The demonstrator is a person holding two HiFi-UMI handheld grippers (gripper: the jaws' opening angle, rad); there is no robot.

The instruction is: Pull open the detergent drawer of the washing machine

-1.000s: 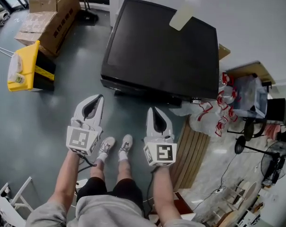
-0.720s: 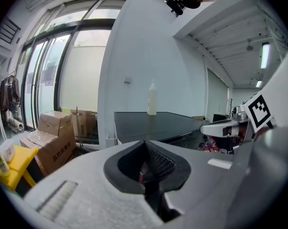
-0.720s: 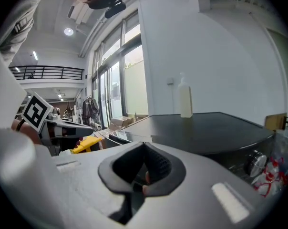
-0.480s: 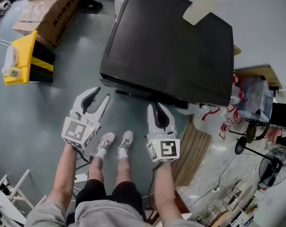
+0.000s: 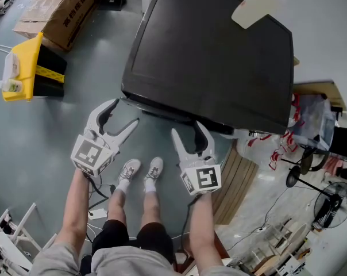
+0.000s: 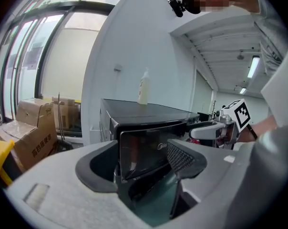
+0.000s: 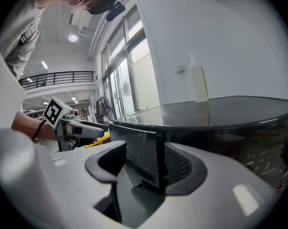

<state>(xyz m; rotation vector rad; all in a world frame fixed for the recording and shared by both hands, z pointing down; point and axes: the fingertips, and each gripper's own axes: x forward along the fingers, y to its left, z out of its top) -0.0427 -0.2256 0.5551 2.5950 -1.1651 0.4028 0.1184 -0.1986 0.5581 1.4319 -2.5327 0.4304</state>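
Observation:
The black washing machine (image 5: 208,50) fills the upper middle of the head view, seen from above. Its glossy dark front panel (image 6: 144,149) shows beyond the jaws in the left gripper view and again as the same front panel (image 7: 141,163) in the right gripper view. My left gripper (image 5: 124,112) hovers just before the machine's front left corner, jaws opening wide, nothing between them. My right gripper (image 5: 188,130) is in front of the machine's front edge further right, jaws also opening, empty. A pale bottle (image 5: 255,7) stands on the lid.
A yellow bin (image 5: 24,68) and cardboard boxes (image 5: 53,7) stand on the grey floor at left. Wooden slats (image 5: 239,177), a plastic crate (image 5: 311,119) and a fan (image 5: 328,203) crowd the right. The person's feet (image 5: 142,174) are below the grippers.
Both grippers went from shut to wide open. Both moved closer to the washing machine's front edge, and the machine now fills more of the view.

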